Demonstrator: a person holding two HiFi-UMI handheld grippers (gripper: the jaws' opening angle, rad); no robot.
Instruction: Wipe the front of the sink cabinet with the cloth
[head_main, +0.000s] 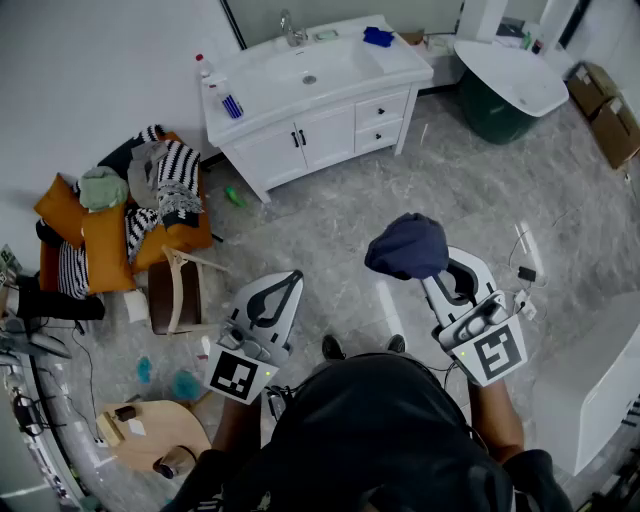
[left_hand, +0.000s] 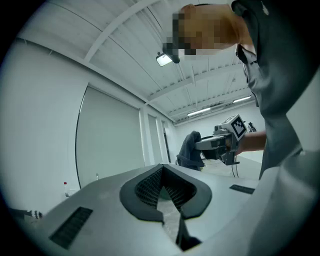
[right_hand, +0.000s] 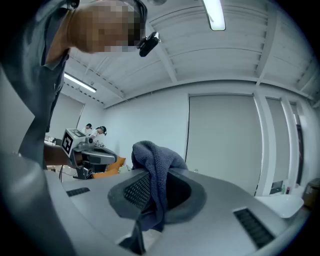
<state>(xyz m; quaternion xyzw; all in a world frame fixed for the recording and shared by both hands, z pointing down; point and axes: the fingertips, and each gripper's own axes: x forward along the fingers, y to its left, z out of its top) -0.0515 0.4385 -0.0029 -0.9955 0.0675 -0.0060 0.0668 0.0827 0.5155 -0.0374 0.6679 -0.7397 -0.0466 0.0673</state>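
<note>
Grey plastic left claw (head_main: 291, 277) held low before the person's body, pointing forward, tips pressed together on nothing, white two-door sink cabinet (head_main: 322, 131) well apart across the grey marbled floor (head_main: 330, 215), right claw (head_main: 431, 277) alongside at a like tilt, pinching a dark blue towelling cloth (head_main: 408, 245) bunched over its tips.

You stand on a floor (head_main: 420, 190) of grey marbled tiles. Ahead of you a white wall (head_main: 100, 70) runs behind the white sink cabinet (head_main: 310, 120). To the left of the cabinet, against the wall, lies a heap of orange cushions (head_main: 105, 250) with striped cloths on it, and a small wooden chair (head_main: 178, 290) is just beside the heap. To the right of the cabinet a white basin (head_main: 505, 70) sits on a dark green base, with cardboard boxes (head_main: 605, 110) near it. Above you the white ceiling (right_hand: 240, 55) has beams and long strip lamps (right_hand: 215, 15).
</note>
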